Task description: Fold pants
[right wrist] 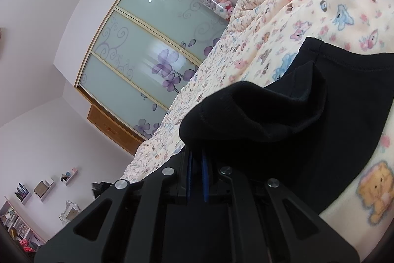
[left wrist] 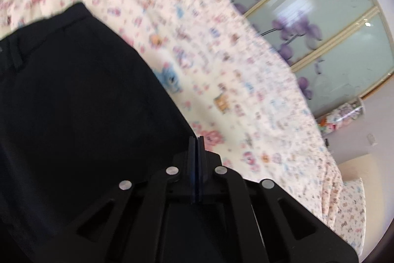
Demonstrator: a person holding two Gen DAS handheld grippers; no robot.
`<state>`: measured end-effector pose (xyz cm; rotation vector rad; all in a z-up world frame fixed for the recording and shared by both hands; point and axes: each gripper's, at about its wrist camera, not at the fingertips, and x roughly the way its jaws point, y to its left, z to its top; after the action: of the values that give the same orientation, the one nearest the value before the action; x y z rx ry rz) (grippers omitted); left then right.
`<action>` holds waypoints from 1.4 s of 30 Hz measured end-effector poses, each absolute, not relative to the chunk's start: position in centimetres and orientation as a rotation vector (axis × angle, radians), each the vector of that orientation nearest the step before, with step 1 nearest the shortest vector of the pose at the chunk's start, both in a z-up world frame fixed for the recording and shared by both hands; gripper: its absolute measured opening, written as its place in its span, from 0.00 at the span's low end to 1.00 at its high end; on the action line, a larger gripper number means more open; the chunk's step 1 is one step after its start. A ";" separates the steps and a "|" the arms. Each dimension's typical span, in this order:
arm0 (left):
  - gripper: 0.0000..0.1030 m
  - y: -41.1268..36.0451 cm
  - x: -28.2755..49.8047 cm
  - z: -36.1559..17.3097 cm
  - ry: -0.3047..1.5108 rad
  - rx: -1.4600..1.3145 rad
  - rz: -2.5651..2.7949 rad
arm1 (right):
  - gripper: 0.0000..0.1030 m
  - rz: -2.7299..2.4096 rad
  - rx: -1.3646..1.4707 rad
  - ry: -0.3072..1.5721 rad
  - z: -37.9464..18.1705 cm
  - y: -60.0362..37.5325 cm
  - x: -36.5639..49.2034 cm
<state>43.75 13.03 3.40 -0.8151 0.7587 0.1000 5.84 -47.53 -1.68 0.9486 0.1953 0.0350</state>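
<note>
Pants, black, lie on the bed, spread over a bear-print blanket. Left wrist view: the frame is blurred, the waistband end with its belt loops is toward the upper left. Left gripper sits at the cloth's right edge, pads pressed flat together with no gap; whether any fabric is pinched between the tips cannot be told, since black cloth and black fingers merge there. If it has closed on nothing, a lift from this side would leave that edge behind and skew the fold. Right wrist view: right gripper is clamped on a bunched hem of the pants, the cloth humped up over the fingertips and hiding them; the blue pads show only a narrow slot lower down. The rest of the leg trails right across the blanket. Risk here: the bite looks shallow and lumpy, so a quick pull could slip the hem out, or drag the blanket folds along and wrinkle the layer beneath. Wardrobe doors stand behind, well apart.
</note>
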 end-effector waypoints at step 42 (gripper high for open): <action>0.01 19.9 7.3 1.4 0.627 -0.903 -0.016 | 0.07 -0.083 1.088 0.335 -1.4 -53.1 -0.6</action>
<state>7.35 19.90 1.41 -0.9028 0.6266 -0.0164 -0.59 -53.07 -1.41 1.0880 0.3346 -0.0831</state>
